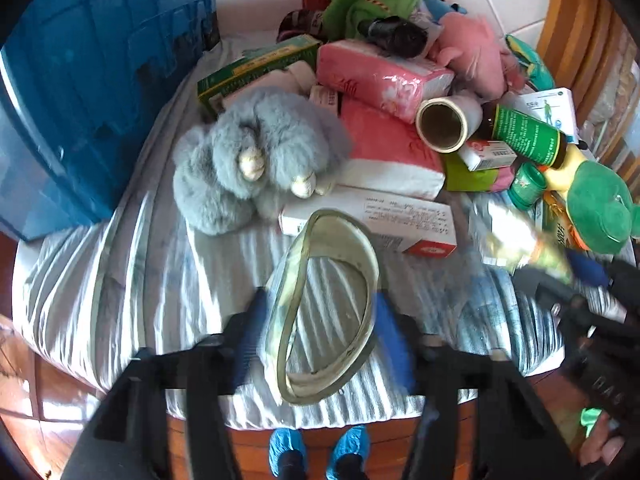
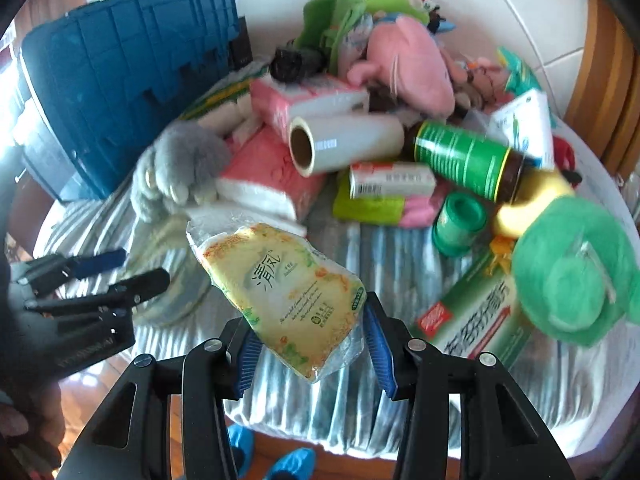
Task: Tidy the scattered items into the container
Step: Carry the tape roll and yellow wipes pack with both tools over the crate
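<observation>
My left gripper is shut on a wide roll of clear tape, held above the striped cloth. My right gripper is shut on a yellow tissue pack, lifted off the cloth; it shows blurred in the left wrist view. The blue crate stands at the far left and also shows in the right wrist view. A pile of items lies beyond: grey plush, pink tissue packs, film roll, green-labelled bottle.
A white-and-red box lies just past the tape roll. A green plush, a green box and a small green tape roll lie at right. The table's front edge and wooden floor are below, with blue shoe covers.
</observation>
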Motion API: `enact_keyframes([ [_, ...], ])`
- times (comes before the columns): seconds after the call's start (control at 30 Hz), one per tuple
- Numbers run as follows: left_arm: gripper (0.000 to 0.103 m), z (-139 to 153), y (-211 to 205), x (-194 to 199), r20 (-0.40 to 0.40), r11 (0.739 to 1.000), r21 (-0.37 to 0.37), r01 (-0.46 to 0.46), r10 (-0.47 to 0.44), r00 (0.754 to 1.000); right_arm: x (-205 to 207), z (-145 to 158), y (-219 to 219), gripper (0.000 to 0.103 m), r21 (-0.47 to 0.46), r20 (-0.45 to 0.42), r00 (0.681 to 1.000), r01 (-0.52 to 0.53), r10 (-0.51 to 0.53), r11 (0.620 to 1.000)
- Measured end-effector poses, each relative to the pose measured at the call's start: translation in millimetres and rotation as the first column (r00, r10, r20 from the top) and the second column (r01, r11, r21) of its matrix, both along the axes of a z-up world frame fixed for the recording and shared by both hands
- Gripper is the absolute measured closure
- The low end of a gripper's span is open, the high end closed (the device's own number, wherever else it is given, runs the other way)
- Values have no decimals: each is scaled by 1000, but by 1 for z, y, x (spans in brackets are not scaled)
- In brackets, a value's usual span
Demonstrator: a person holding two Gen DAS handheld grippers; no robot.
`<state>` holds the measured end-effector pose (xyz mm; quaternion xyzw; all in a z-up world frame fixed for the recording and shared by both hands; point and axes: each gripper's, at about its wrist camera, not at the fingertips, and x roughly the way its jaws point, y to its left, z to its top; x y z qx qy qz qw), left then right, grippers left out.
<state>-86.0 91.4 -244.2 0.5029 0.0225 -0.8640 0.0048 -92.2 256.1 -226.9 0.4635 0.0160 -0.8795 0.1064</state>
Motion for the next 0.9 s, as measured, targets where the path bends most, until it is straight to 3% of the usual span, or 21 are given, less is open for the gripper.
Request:
enact_keyframes([
  [0.13,30,5,10,0,-11,998,-55,33,-34,999,-3,-10,1,56,-7,27,1000,-12,13,1000],
  [0.27,30,-1,8,-10,11,995,-103,-1,2,1000,-7,-9,-1,56,-12,29,999,-21,21,1000],
  [0.4,8,-16,-5,-24,51,997,-74,-16,20,999,-11,-9,-8,55,-8,31,999,-40,40,999],
  [0.47,7,-24,-7,-30,72,998,-59,-3,7,997,-14,-13,-12,54,-2,41,998,-46,46,999],
  [0.63,9,-42,-6,-39,98,999,-37,14,-10,995,-24,-24,-21,54,7,72,996,-54,54,998],
  [0.67,20,-41,-6,-38,87,1000,-20,16,-14,996,-25,-25,-21,54,7,76,996,-53,53,999],
  [0.7,26,-39,-7,-37,78,1000,-9,17,-17,997,-27,-26,-22,54,9,79,996,-52,51,999],
  [0.9,29,-8,-4,-29,6,1000,-18,21,-21,1000,-32,-9,-24,54,3,44,998,-50,50,999],
])
